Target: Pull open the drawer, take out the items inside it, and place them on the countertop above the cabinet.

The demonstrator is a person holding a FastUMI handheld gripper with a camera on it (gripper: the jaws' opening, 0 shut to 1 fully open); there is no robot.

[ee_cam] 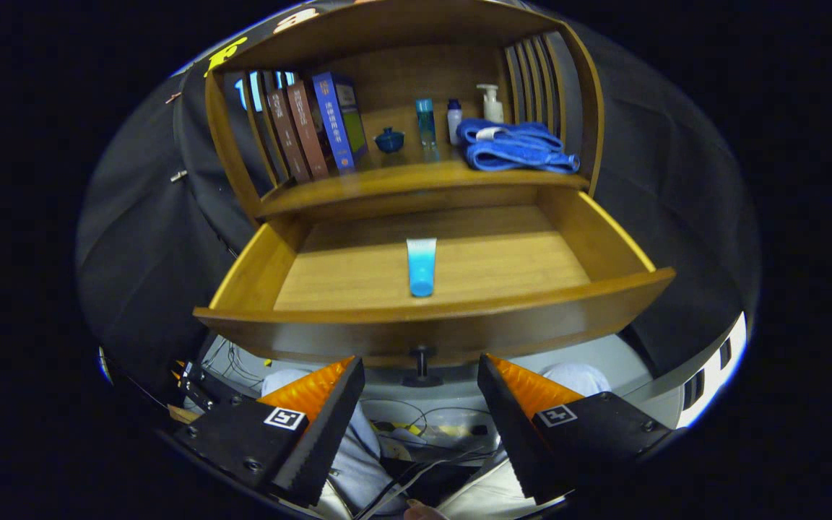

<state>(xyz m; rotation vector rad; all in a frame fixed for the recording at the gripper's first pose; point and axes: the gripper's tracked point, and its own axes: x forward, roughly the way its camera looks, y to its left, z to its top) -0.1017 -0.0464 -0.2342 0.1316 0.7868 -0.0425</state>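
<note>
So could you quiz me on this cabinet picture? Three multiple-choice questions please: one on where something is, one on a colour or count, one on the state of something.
1. Where does the blue tube lie?
A. On the drawer floor, beyond the tool's fingers
B. On the countertop beside the books
C. Clamped between the tool's fingers

2. What colour is the folded towel on the countertop?
A. White
B. Blue
C. Red

3. What state is the drawer in?
A. Fully shut
B. Taken out and set on the floor
C. Pulled open

Answers:
1. A: the tube rests on the bare wooden bottom of the drawer, well ahead of the tool, whose fingers stand apart and hold nothing.
2. B: the towel next to the pump bottle is plainly blue.
3. C: the drawer's front panel and knob stick out toward the tool and its inside is exposed.
</note>
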